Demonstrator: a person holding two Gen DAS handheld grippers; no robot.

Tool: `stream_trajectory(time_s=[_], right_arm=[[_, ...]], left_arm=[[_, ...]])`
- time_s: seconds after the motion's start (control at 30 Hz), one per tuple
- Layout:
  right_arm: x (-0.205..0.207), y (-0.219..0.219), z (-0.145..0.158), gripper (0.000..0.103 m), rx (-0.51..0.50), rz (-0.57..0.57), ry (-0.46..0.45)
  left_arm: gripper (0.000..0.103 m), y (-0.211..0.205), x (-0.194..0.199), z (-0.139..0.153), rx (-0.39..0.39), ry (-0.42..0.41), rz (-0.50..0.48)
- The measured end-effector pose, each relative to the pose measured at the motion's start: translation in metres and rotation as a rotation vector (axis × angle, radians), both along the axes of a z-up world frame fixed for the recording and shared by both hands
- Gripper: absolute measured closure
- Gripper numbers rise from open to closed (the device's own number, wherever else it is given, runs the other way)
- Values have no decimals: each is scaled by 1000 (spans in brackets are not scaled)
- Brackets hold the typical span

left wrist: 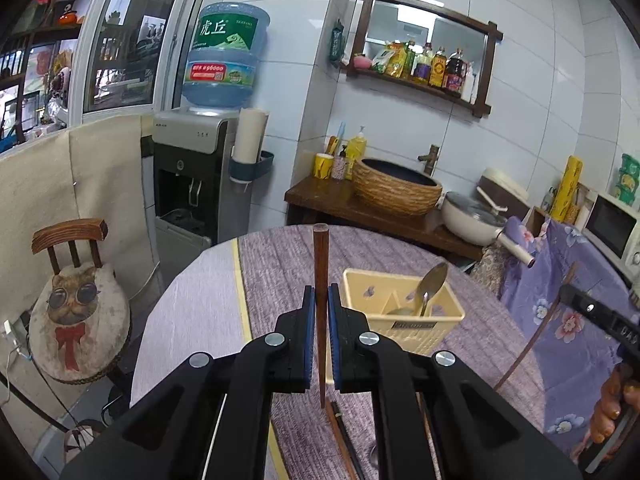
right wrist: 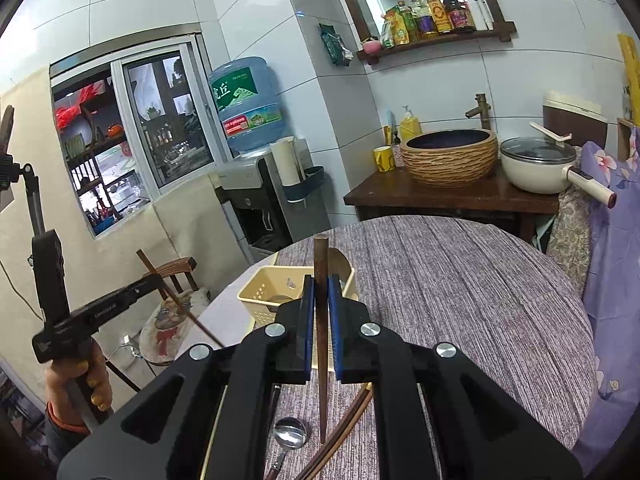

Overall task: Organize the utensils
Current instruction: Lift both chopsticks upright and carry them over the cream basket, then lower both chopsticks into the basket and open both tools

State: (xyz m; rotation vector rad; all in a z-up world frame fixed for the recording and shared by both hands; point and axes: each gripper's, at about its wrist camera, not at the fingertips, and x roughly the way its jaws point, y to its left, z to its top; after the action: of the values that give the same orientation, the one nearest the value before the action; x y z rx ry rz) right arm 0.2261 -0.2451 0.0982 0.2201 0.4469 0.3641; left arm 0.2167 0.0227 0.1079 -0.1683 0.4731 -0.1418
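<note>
1. Left tool (left wrist: 320, 312): blue-padded jaws clamp a tapered dark wooden chopstick (left wrist: 320, 280), upright.
2. Right tool (right wrist: 320, 304): same grip on a second wooden chopstick (right wrist: 320, 280).
3. Cream perforated plastic basket (left wrist: 416, 326) sits ahead-right of left tool; it holds a steel spoon (left wrist: 430, 284).
4. Round bench (right wrist: 460, 280), purple-grey streaked cloth; open surface right of right tool.
5. Loose spoon (right wrist: 290, 434) and chopsticks (right wrist: 340, 440) lie under right tool.

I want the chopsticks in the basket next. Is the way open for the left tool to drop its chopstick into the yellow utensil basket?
Probably yes. The left tool holds its chopstick upright, and the yellow utensil basket sits just ahead to its right, top open. Only a spoon stands inside; nothing lies between them.
</note>
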Motion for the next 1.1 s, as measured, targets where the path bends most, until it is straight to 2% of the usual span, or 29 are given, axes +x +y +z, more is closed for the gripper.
stream_trajectory(time_s=[0.2, 0.47, 0.63, 0.73, 0.83, 1.1], right_arm=[[15, 7, 29, 95, 1, 31, -25], [36, 15, 86, 95, 30, 48, -86], [53, 25, 115, 95, 11, -3, -156], [62, 28, 116, 95, -19, -46, -188], [75, 34, 101, 95, -29, -67, -167], [98, 44, 36, 95, -59, -94, -78]], left_arm=[[95, 0, 11, 50, -2, -53, -43], [96, -2, 21, 108, -9, -118, -62], [95, -9, 38, 128, -28, -153, -35], [95, -18, 52, 123, -34, -145, -29], [95, -27, 64, 103, -19, -116, -27], [96, -34, 88, 36, -26, 4, -18]])
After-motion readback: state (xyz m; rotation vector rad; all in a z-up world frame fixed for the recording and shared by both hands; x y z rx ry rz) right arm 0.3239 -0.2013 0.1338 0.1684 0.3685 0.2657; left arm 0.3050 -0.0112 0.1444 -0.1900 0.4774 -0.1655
